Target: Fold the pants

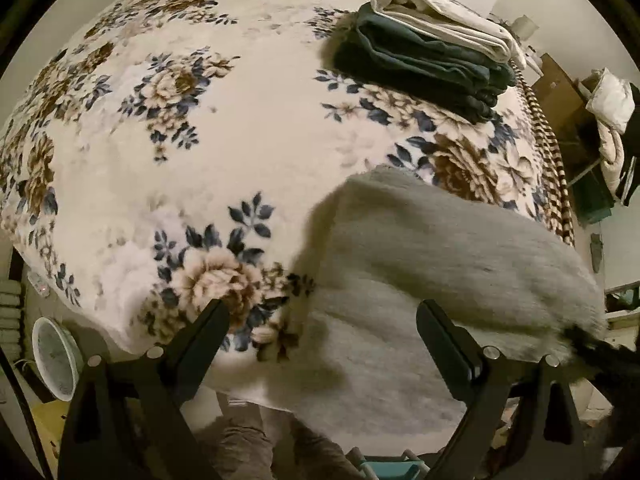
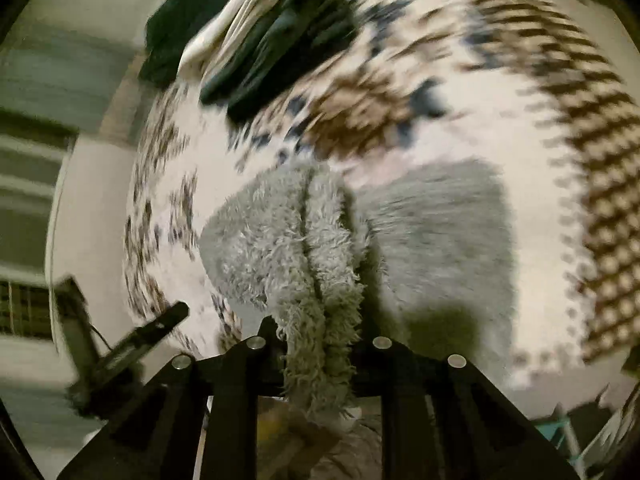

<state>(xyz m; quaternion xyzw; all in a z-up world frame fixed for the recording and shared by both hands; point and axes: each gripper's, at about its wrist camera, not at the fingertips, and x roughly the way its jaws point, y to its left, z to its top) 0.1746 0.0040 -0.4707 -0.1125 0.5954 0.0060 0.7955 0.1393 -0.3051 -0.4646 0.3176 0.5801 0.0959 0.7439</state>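
While a floral blanket (image 1: 248,128) covers the bed, grey fleece pants (image 1: 440,272) lie folded at its near right edge.
Behind them rests a stack of folded clothes (image 1: 432,56). The left hand-held gripper (image 1: 324,320) hangs wide apart, holding nothing; the right hand-held gripper (image 2: 318,340) is pinched tight on a bunched fold of the pants (image 2: 304,248).

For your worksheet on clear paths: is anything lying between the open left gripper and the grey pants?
Nothing visible. The left gripper hangs open right over the grey pants on the blanket. The folded stack lies off at the far side.
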